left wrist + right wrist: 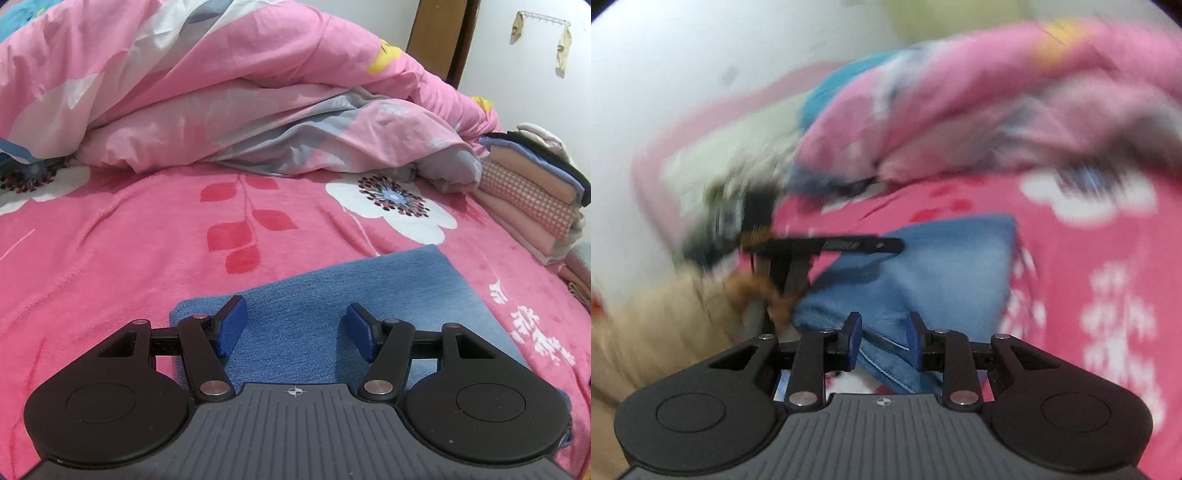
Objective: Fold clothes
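A folded blue denim garment [332,295] lies on the pink flowered bed cover. My left gripper [295,328] is open just above it, with its blue pads apart over the near part of the denim and nothing between them. The right wrist view is motion-blurred. There the denim [942,266] lies ahead, and a thick folded edge of it runs between the blue pads of my right gripper [884,339]. The jaws stand partly open around that edge. The left gripper [827,245] shows as a dark bar above the denim's far left side.
A bunched pink and grey quilt [221,92] fills the back of the bed. A stack of folded clothes [532,192] sits at the right edge. The pink bed cover [110,258] stretches out on the left. A beige sleeve [665,325] shows at the left.
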The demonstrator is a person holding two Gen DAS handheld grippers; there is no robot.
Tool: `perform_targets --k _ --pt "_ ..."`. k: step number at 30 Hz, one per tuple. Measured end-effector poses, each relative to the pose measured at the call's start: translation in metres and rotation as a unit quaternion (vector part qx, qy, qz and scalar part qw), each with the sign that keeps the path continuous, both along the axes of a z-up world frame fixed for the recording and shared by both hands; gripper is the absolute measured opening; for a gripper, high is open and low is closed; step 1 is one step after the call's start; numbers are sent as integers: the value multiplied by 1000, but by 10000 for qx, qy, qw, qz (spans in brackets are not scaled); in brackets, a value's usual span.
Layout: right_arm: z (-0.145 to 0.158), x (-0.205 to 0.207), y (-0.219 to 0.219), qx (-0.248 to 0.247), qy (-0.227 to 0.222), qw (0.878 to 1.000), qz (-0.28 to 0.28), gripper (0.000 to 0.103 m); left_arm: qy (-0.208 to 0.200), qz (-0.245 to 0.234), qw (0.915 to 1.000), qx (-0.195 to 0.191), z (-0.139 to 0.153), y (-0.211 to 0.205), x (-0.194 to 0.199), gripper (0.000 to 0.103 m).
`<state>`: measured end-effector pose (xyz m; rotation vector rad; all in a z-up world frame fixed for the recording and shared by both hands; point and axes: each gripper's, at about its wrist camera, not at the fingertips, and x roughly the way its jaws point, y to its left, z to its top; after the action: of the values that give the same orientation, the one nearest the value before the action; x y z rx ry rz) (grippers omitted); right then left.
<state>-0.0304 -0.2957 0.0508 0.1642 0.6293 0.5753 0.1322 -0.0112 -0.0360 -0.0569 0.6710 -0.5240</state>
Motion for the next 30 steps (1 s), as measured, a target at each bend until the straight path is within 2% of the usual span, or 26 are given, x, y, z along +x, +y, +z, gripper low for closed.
perform_targets --k 2,5,7,10,13,14,15,19,22,25,26,30 --pt "-3 -7 20 -786 -557 9950 253 29 22 -5 10000 -15 0 0 1 60" --pt "-14 -12 43 -1816 -1008 9760 662 29 58 -24 10000 -35 1 1 1 61" --pt "-22 -7 52 -2172 -1064 9664 872 29 70 -21 10000 -48 1 1 1 61" --pt "-31 -2 51 -2411 -1106 9590 1004 28 61 -25 10000 -28 1 1 1 61" --pt "-36 7 48 -2244 -1012 9636 1039 26 50 -18 10000 23 1 -1 1 61" --pt "-37 11 48 -2175 -944 9659 1039 21 55 -11 10000 25 1 -1 1 61" --pt "-34 10 45 -1982 -878 9702 1078 7 58 -6 10000 30 1 -1 1 61" --pt "-18 -2 29 -1389 -819 9800 1169 5 53 11 10000 21 1 -2 1 61" --pt "-28 -3 24 -1112 -476 9835 1348 0 35 6 10000 39 1 -2 0 62" --pt "-46 -10 41 -1449 -186 9735 1758 0 19 -9 10000 56 2 -2 -1 62" --pt "-47 -13 45 -1552 -242 9710 1802 0 14 -13 10000 61 2 -2 -1 62" --pt "-10 -9 23 -632 -672 9878 1252 0 -8 -32 10000 84 3 -1 -2 62"
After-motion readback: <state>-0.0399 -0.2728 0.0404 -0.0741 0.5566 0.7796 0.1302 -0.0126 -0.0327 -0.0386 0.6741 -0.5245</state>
